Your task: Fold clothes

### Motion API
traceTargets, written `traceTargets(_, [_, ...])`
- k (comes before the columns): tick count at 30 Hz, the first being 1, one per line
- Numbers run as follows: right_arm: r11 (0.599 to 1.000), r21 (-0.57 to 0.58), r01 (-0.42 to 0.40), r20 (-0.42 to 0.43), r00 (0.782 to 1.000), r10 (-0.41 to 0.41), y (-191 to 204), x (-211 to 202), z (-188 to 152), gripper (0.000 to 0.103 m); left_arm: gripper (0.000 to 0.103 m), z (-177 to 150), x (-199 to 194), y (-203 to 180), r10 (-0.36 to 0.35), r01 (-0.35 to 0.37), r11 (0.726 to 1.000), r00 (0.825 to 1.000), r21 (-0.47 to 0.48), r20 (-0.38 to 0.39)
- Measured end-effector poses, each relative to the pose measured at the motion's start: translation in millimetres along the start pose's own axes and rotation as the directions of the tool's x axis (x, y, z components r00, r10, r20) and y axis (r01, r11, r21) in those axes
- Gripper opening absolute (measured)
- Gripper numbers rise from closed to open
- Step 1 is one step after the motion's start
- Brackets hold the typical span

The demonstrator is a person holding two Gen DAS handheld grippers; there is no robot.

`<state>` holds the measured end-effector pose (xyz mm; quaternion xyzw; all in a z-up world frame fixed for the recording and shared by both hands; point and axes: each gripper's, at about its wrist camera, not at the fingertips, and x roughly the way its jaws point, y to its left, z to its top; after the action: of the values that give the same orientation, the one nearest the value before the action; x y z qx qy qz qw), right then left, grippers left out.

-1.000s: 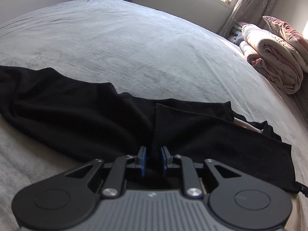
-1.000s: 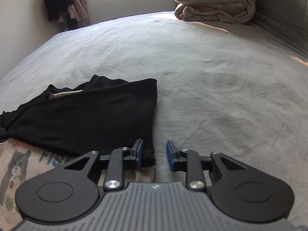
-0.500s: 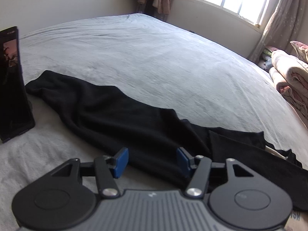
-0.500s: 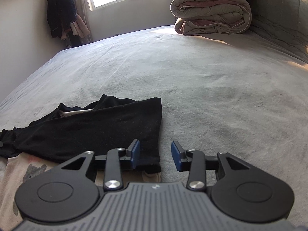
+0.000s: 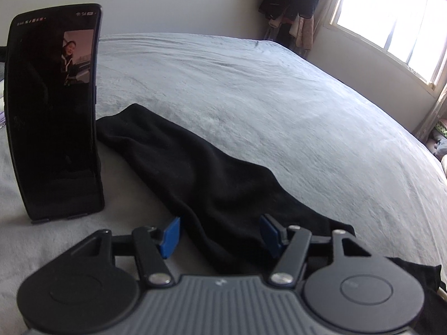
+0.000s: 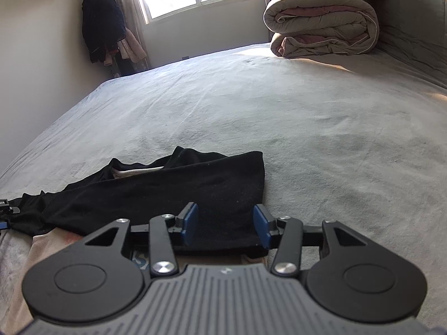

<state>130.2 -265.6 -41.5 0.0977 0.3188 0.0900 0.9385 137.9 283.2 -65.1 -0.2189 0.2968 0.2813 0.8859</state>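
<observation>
A black garment (image 5: 201,173) lies stretched out on the grey bed. My left gripper (image 5: 220,236) is open and empty, its blue pads either side of a ridge of the black cloth. In the right wrist view the garment's other end (image 6: 178,192) lies folded, with a pale printed garment (image 6: 50,248) under its near edge. My right gripper (image 6: 226,224) is open and empty, just above the near hem of the black cloth.
A black phone (image 5: 53,111) stands upright on the bed left of the garment. A rolled quilt (image 6: 321,25) lies at the far right of the bed (image 6: 307,117). Dark clothes (image 6: 103,25) hang in the corner by the window.
My left gripper has opened, let go of the black cloth and swung left, bringing the phone into view. My right gripper has opened wider and tilted up.
</observation>
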Motion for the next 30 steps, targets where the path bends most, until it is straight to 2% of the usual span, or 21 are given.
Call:
traceTargets(5, [1.000, -0.007, -0.005, -0.002, 1.000, 0.005, 3, 2, 0, 0.049, 0.061, 4, 8, 0, 0.014, -0.013, 1.000, 0.999, -0.008, 0.030])
traceTargets(10, [1.000, -0.003, -0.006, -0.002, 1.000, 0.006, 3, 2, -1, 0.049, 0.058, 5, 13, 6, 0.008, -0.002, 0.998, 0.996, -0.063, 0.084])
traceTargets(11, [1.000, -0.001, -0.006, -0.002, 1.000, 0.006, 3, 2, -2, 0.049, 0.053, 5, 14, 8, 0.006, 0.002, 0.997, 0.995, -0.079, 0.098])
traceTargets(13, [1.000, 0.000, -0.007, -0.002, 1.000, 0.007, 3, 2, -2, 0.049, 0.037, 5, 15, 11, 0.009, 0.003, 0.995, 0.993, -0.097, 0.115])
traceTargets(14, [1.000, 0.000, -0.008, -0.002, 1.000, 0.008, 3, 2, -1, 0.049, 0.022, 4, 15, 13, 0.011, 0.002, 0.995, 0.993, -0.104, 0.122])
traceTargets(15, [1.000, 0.000, -0.009, -0.002, 1.000, 0.009, 4, 2, -1, 0.049, 0.012, 4, 14, 14, 0.006, 0.009, 0.994, 0.992, -0.110, 0.128])
traceTargets(18, [1.000, -0.002, -0.014, -0.004, 1.000, 0.014, 5, 3, -2, 0.049, 0.010, 4, 5, 12, -0.037, 0.057, 0.992, 0.985, -0.115, 0.170])
traceTargets(23, [1.000, -0.014, -0.022, -0.004, 1.000, 0.022, 10, 2, -3, 0.049, 0.010, 7, -24, -7, -0.122, 0.141, 0.988, 0.959, -0.055, 0.256])
traceTargets(30, [0.999, -0.024, -0.024, 0.011, 1.000, 0.024, 11, -3, -1, 0.049, 0.010, 8, -59, -39, -0.264, 0.274, 0.962, 0.918, 0.008, 0.297])
